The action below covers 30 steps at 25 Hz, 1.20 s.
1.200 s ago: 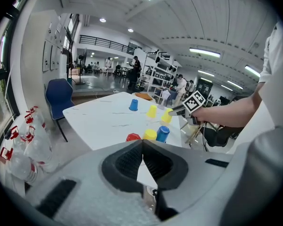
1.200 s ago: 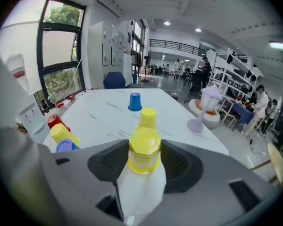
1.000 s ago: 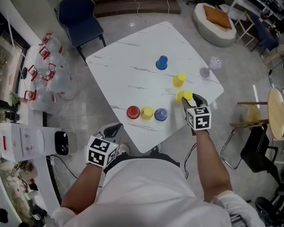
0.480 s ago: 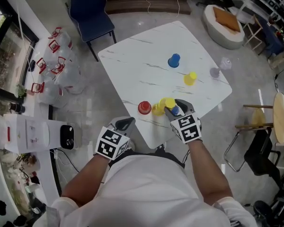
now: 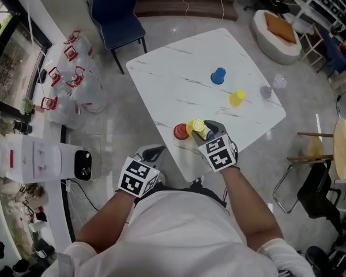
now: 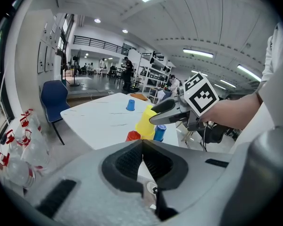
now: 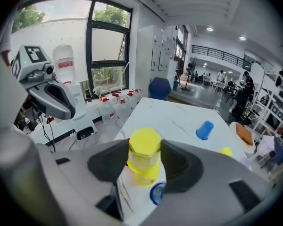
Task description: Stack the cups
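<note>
My right gripper (image 5: 201, 129) is shut on an upturned yellow cup (image 7: 144, 147) and holds it right over a second yellow cup (image 7: 144, 179) in the row at the white table's (image 5: 179, 79) near edge. A red cup (image 5: 180, 131) stands just left of that pair and a blue cup (image 7: 156, 193) just right. Farther back on the table stand another blue cup (image 5: 218, 75) and a lone yellow cup (image 5: 237, 98). My left gripper (image 5: 151, 152) hangs off the table's near corner, jaws shut and empty (image 6: 142, 148); its view shows the right gripper (image 6: 163, 115) on the yellow cup (image 6: 145, 122).
Two small clear cups (image 5: 266, 92) sit near the table's right corner. A dark blue chair (image 5: 117, 11) stands behind the table and water jugs (image 5: 69, 79) lie on the floor at the left. A round wooden stool (image 5: 341, 146) is at the right.
My right gripper has carried the yellow cup leftward from the table's right side to above the row of cups at the near edge. The left gripper has stayed put.
</note>
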{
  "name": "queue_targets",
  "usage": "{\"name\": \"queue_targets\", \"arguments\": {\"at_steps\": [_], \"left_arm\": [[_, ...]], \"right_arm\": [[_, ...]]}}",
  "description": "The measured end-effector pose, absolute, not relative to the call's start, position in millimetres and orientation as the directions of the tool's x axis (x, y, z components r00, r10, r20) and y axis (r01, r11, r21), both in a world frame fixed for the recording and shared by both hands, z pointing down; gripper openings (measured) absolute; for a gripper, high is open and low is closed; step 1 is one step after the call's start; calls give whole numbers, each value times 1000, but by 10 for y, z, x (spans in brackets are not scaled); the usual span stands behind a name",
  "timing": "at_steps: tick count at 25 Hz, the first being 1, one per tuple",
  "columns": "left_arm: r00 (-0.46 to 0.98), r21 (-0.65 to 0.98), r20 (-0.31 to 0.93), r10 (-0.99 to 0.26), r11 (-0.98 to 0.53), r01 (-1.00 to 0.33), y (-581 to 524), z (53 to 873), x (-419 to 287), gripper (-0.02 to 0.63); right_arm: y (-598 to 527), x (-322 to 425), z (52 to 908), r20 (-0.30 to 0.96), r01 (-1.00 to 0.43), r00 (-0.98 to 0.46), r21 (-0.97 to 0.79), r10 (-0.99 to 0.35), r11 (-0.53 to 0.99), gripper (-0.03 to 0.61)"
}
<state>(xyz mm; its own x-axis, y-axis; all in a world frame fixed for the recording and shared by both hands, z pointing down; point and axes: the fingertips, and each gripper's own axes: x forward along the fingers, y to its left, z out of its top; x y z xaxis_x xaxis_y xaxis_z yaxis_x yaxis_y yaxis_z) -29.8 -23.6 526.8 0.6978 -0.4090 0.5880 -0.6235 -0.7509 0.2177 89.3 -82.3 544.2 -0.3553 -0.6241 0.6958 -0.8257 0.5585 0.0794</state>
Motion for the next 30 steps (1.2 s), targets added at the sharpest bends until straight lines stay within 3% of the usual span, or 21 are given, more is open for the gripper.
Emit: {"name": "queue_targets", "arguments": {"at_steps": [7,9,13,22,30], "left_arm": [[686,223,594,-420,-733,-642,-245,5306,-385,9],[685,226,595,-419,-731,-644,-260,5316,-375,9],[685,228,596,-418,-731,-644,-304,5323,-308,9],[672,216,591,-446,-715,-665,-440,5265,-110,9],[622,198,603,-500,-661,-724,-423,5226,-50,9]], "right_arm": [[-809,810,5527,716,-801,-362,88,-597,592,221],[-813,785,5503,708,-792,-379,85,-596,604,264],[-783,888,5299,665,-809,-392,78,-635,582,252],[-1028,2049,5241,592,-910,-314,34,-742,412,181],[-1522,3029,5581,610,-954,-171,95,-774,285,175]]}}
